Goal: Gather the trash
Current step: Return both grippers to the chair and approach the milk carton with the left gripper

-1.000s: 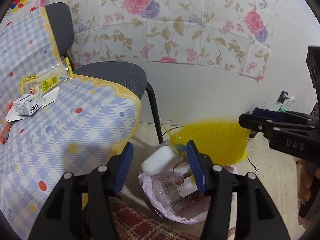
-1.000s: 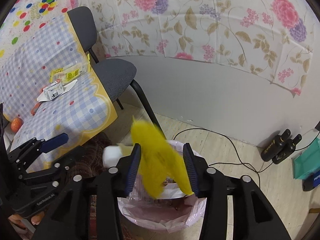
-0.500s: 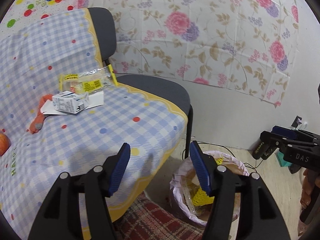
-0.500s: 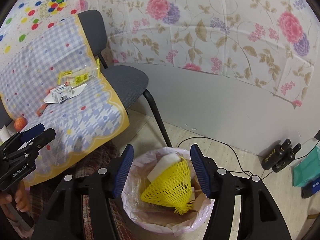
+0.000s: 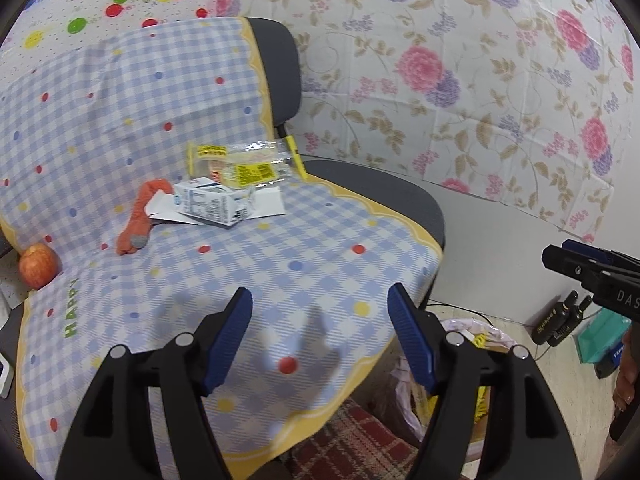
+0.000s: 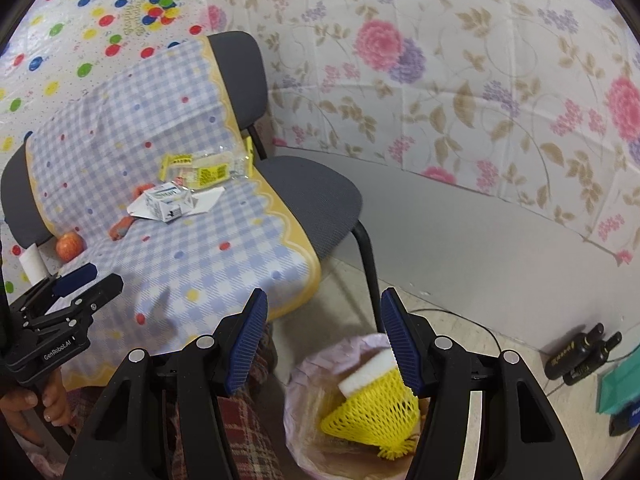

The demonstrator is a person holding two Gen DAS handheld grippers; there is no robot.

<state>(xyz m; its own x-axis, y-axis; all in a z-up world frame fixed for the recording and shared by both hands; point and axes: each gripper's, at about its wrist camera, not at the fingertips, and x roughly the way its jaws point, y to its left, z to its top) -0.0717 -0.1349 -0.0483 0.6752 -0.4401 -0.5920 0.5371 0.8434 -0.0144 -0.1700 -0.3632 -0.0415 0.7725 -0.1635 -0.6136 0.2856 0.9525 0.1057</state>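
A: Left wrist view?
B: Left gripper (image 5: 320, 336) has just been opening, nothing between the jaws. Milk carton (image 5: 212, 204) lies on its side ahead on the checked cloth (image 5: 280, 264), long axis across the view, clear cloth between.
A: Right wrist view?
B: Right gripper (image 6: 322, 344) wide, empty. Yellow net (image 6: 372, 412) in the bin (image 6: 296, 392) just below.

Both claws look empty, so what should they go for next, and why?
Probably the left gripper, open and empty, should reach forward to the milk carton on the checked cloth; the yellow net already lies in the bin.
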